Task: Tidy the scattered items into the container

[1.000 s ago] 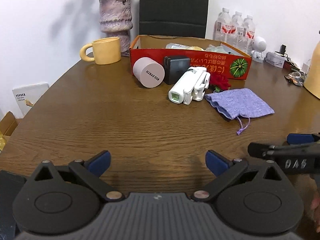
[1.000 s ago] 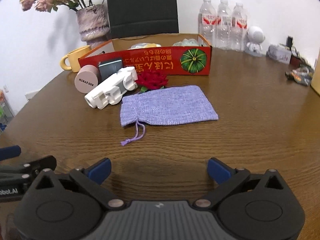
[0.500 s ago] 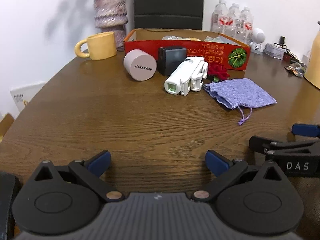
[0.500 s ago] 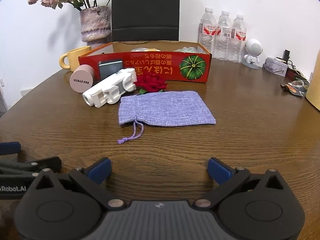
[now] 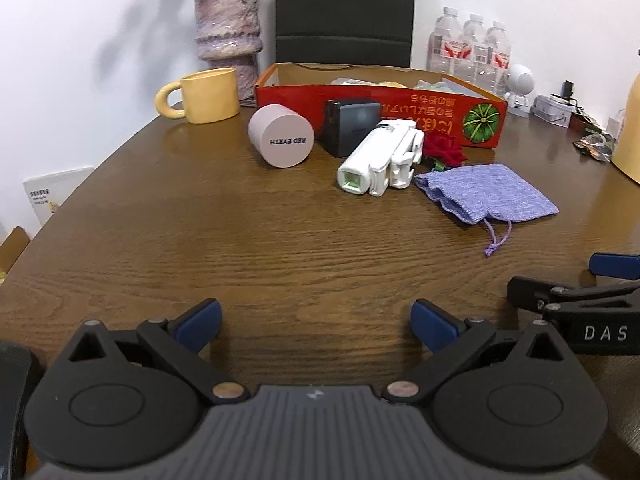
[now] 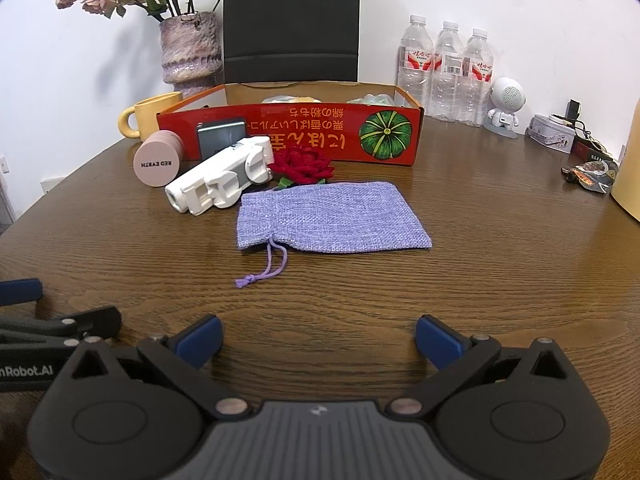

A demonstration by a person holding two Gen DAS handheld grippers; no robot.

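A red cardboard box (image 5: 380,114) (image 6: 288,136) stands at the far side of the wooden table and holds some items. In front of it lie a pink cylinder (image 5: 282,140) (image 6: 158,162), a dark grey block (image 5: 350,126) (image 6: 220,138), a white folding device (image 5: 382,158) (image 6: 222,180), a red fabric rose (image 5: 444,150) (image 6: 302,164) and a purple drawstring pouch (image 5: 486,196) (image 6: 332,216). My left gripper (image 5: 316,326) is open and empty near the table's front. My right gripper (image 6: 318,338) is open and empty, in front of the pouch.
A yellow mug (image 5: 204,94) and a purple vase (image 5: 228,40) stand at the back left. Three water bottles (image 6: 446,72), a white robot figure (image 6: 504,106), a tin and wrappers (image 6: 590,170) are at the back right. A black chair (image 6: 292,20) stands behind the box.
Both grippers have tilted up and moved slightly forward, so the objects sit lower and closer in view. Both stay open and empty; nothing on the table has moved.
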